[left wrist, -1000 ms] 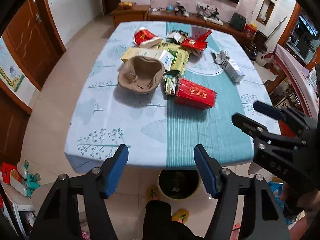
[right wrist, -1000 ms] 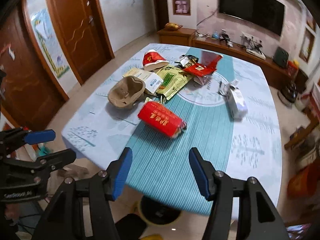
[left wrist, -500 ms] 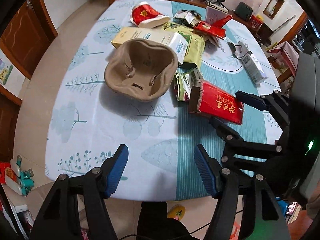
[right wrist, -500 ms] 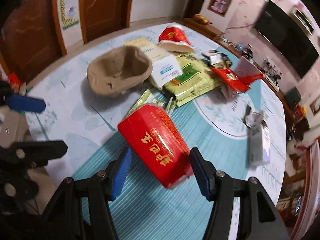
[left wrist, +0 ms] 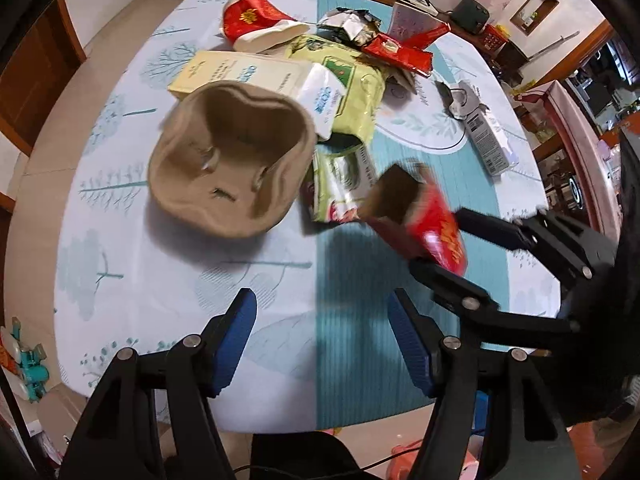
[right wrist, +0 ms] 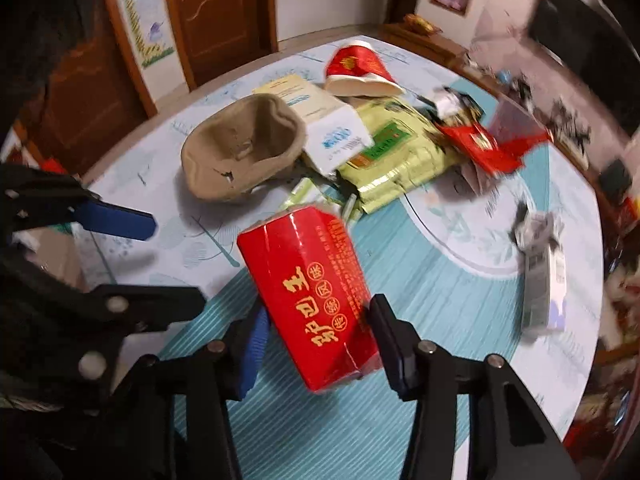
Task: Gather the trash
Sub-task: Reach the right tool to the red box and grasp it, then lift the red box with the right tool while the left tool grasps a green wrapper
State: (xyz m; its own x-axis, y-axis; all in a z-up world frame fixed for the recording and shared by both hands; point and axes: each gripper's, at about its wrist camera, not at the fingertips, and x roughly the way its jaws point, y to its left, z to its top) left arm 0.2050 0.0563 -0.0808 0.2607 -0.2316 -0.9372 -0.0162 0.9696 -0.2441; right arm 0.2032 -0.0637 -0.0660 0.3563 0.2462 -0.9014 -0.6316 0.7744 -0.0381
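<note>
Right wrist view: one red carton sits between the right gripper fingers, clamped at its lower end. Just beyond it lie one brown pulp cup tray and one green packet; the left gripper hangs spread, gripping nothing.

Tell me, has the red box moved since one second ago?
Yes. The red box sat flat beside the green packet; now it is tilted up toward the camera, between the right gripper fingers.

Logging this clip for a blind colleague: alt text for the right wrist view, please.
The right gripper clamps a red carton, tilted above the table. Behind lie a brown pulp tray, green packets and a red paper cup.
</note>
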